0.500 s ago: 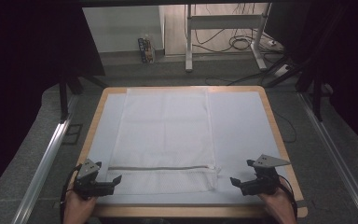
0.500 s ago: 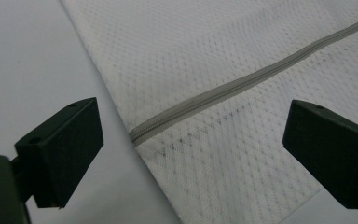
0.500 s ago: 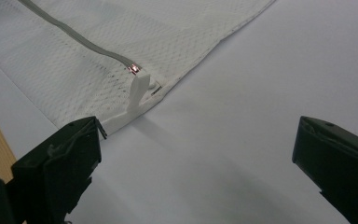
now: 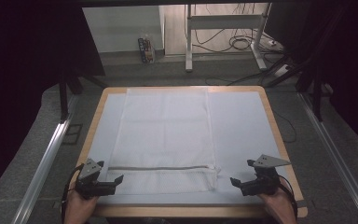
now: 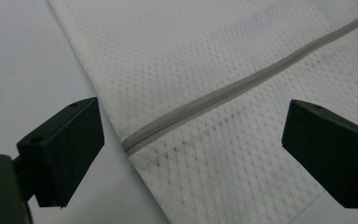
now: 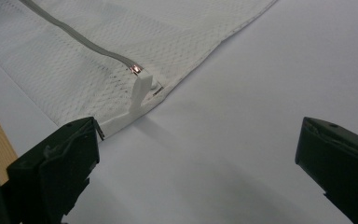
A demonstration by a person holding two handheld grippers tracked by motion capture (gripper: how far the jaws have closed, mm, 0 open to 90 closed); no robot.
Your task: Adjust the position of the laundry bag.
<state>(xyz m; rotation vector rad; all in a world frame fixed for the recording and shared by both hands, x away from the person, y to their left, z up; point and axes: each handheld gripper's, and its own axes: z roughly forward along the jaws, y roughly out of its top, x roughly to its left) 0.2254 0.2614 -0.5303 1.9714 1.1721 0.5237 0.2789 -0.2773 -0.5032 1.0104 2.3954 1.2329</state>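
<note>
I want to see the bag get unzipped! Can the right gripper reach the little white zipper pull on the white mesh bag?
Probably yes. The right gripper is open, and the white zipper pull lies just ahead of it at the white mesh bag's edge, with bare white table cover between them and nothing blocking.

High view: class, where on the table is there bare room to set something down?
Bare sheet lies right of the mesh bag, up to the table edge, with a narrower strip on its left. The near corners are crowded by the left claw and right claw.
</note>
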